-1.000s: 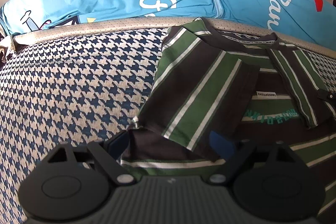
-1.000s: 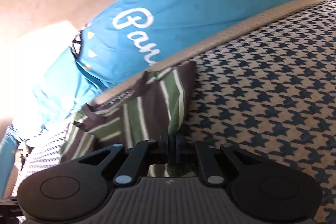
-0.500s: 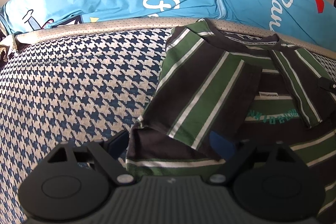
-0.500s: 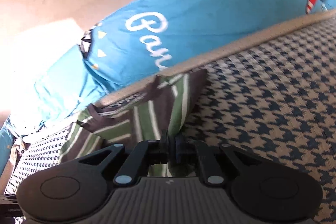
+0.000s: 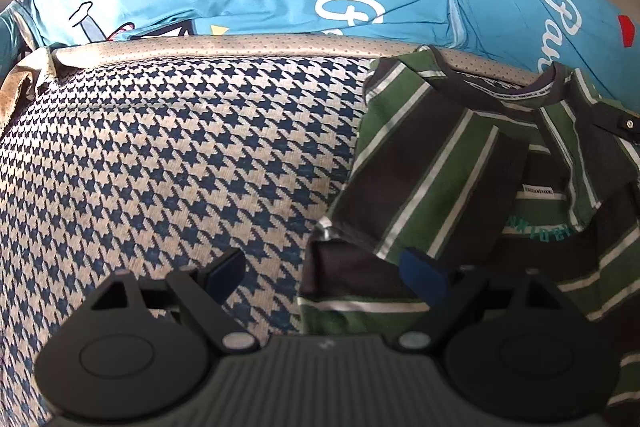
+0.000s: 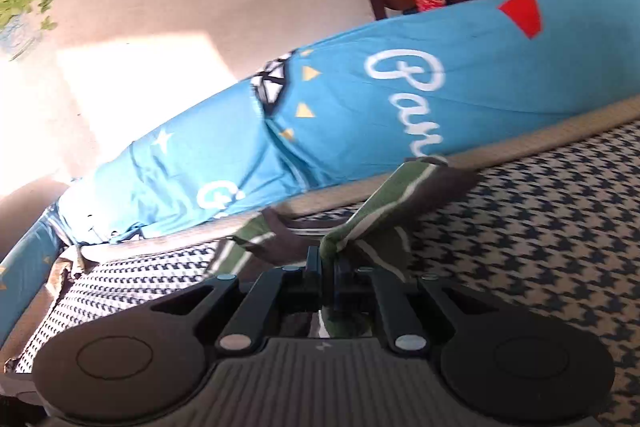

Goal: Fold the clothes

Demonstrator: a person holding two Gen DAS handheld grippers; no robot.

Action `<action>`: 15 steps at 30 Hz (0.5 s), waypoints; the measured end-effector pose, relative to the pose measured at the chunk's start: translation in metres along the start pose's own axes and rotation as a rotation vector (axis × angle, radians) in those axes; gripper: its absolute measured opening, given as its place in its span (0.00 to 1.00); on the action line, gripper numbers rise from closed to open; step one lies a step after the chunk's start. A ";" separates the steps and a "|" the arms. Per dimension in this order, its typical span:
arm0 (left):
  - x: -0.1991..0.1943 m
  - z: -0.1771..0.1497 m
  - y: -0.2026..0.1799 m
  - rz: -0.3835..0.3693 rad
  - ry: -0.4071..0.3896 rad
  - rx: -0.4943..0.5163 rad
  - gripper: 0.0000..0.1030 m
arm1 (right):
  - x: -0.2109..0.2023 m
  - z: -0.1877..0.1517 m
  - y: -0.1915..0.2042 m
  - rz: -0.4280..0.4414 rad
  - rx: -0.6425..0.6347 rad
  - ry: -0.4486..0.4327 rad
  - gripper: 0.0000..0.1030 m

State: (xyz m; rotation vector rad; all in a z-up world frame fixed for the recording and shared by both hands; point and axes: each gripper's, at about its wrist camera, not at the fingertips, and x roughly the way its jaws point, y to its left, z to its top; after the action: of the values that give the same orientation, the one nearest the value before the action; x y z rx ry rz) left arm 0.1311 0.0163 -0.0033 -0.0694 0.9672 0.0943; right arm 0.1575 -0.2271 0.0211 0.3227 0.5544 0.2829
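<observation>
While the right gripper (image 6: 327, 259) pinches a lifted fold of the striped shirt (image 5: 452, 163), the left gripper (image 5: 324, 271) hovers spread wide over the houndstooth mattress (image 5: 180, 155).

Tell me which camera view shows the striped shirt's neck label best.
The left wrist view: the striped shirt lies spread on the houndstooth cover, collar up, with the white neck label exposed. The right wrist view shows only a bunched fold of the shirt pinched in the right gripper; no label visible.
</observation>
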 end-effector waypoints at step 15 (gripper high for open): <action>-0.005 0.003 0.050 0.024 0.015 -0.081 0.86 | 0.054 -0.032 0.097 0.082 -0.102 0.063 0.08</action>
State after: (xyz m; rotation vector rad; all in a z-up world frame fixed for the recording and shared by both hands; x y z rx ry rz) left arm 0.1247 0.0660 0.0014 -0.1337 0.9791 0.1549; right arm 0.1672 -0.1132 0.0059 0.2390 0.5877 0.3999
